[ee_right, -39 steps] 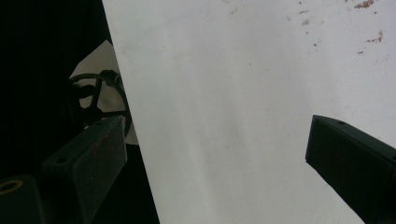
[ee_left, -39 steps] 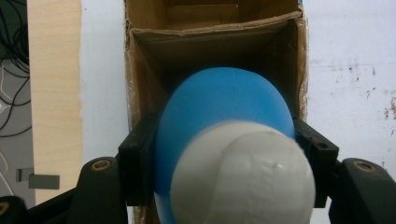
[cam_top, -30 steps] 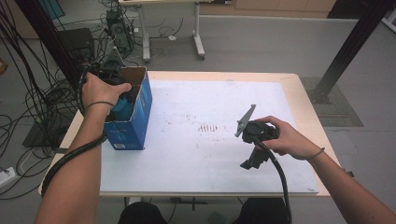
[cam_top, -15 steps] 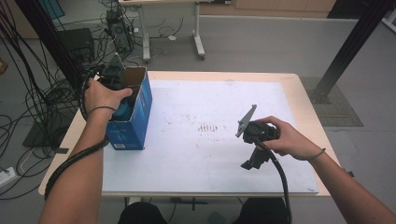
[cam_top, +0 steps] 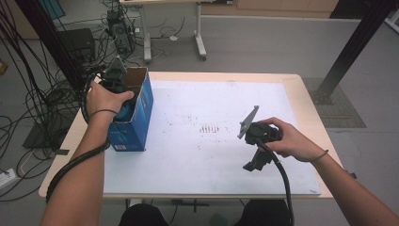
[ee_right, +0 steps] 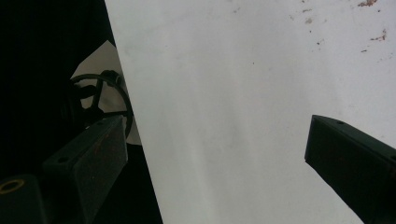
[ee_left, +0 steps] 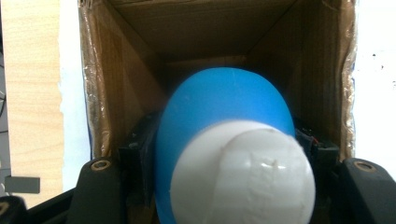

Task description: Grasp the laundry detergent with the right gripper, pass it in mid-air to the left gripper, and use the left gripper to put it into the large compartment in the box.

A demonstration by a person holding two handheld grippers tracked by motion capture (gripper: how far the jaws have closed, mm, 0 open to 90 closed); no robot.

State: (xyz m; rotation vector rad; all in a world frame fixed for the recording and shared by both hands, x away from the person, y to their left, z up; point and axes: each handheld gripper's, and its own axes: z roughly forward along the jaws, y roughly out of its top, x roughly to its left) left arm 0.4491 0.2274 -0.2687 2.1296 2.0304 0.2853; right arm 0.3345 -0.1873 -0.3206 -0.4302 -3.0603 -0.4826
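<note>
**Bottle gripped inside the box**

Your left hand-held gripper [ee_left: 224, 186] pinches a blue bottle [ee_left: 224, 121] with a white cap, inside the open cardboard box [cam_top: 136, 117] at the surface's [cam_top: 211, 155] left edge. Your right hand-held gripper [ee_right: 219, 158] hangs spread wide over the near edge, holding nothing.

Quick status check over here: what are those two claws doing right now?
Left claw shut on blue-and-white bottle, inside open cardboard box. Right claw open, idle over white tabletop. Nothing in the way.
</note>
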